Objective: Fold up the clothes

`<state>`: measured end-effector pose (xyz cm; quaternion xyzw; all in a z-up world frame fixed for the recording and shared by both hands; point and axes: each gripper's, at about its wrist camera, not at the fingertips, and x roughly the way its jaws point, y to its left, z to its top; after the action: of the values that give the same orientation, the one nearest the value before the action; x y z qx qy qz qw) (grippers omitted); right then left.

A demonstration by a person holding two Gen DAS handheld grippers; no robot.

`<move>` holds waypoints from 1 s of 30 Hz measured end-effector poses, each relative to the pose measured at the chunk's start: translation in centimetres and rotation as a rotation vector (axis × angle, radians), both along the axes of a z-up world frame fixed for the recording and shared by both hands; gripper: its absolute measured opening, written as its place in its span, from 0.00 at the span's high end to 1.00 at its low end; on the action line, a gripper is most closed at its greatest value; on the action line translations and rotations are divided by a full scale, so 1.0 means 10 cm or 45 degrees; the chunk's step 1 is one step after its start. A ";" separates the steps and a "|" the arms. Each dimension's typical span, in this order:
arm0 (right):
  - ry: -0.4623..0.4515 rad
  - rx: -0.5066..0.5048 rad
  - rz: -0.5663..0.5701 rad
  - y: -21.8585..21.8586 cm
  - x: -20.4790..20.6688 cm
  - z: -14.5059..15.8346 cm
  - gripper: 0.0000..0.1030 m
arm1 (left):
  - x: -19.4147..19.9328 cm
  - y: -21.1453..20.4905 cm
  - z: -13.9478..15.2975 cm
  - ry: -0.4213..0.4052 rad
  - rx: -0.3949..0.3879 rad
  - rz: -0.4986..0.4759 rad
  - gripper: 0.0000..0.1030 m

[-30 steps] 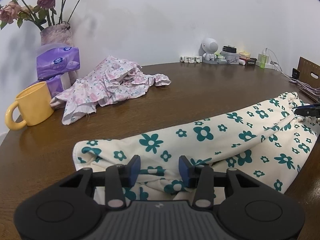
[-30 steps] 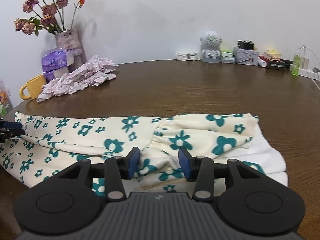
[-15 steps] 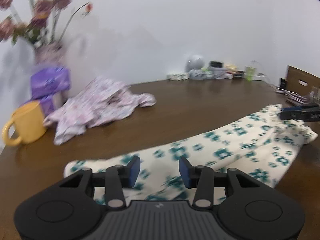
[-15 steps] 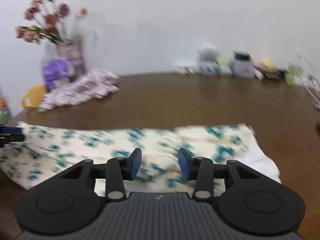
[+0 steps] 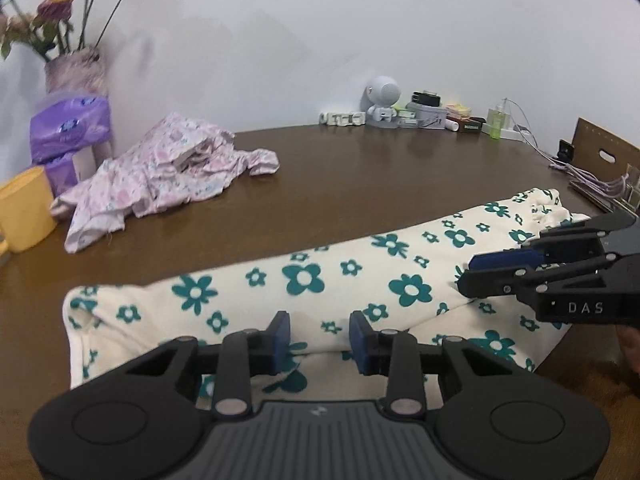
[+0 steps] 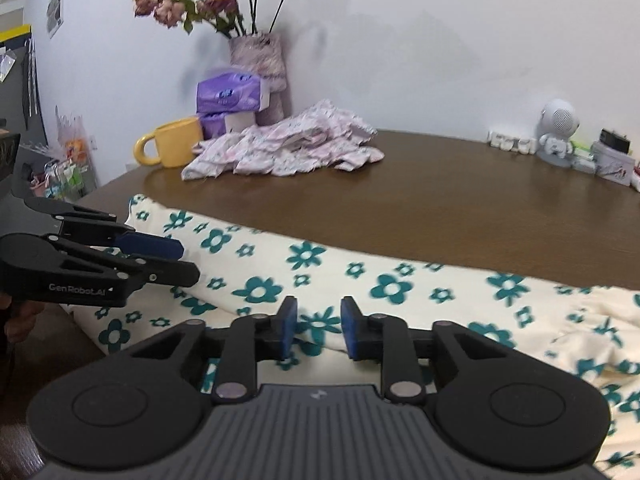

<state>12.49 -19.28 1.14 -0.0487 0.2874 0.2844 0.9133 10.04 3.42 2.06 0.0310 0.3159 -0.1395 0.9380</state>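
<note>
Flower cloth on the brown tabletop [image 6: 460, 208]

The right gripper [image 6: 318, 330] is closing its jaws over the flower cloth [image 6: 384, 280]. The left gripper [image 6: 182, 260] is beside it.

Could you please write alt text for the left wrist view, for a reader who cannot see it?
The left tongs, closing, straddle the near edge of a cream garment with teal flowers on a brown table, and the right tongs reach in over its right end. Behind lie a crumpled pink floral garment, a yellow mug and purple tissue packs.
</note>
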 end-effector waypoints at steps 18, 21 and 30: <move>0.007 -0.055 -0.136 -0.38 0.06 -0.03 0.80 | -0.11 0.19 -0.01 -0.001 -0.038 0.112 0.69; 0.001 -0.066 -0.168 -0.49 0.06 -0.03 0.83 | -0.15 0.21 0.00 -0.004 -0.038 0.126 0.69; 0.026 0.015 -0.185 -0.70 0.05 -0.03 0.91 | -0.22 0.24 -0.01 -0.022 -0.034 0.162 0.70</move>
<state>12.99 -26.27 0.88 -0.0196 0.2979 0.2197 0.9288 7.87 5.79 1.93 -0.0006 0.3072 -0.0836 0.9480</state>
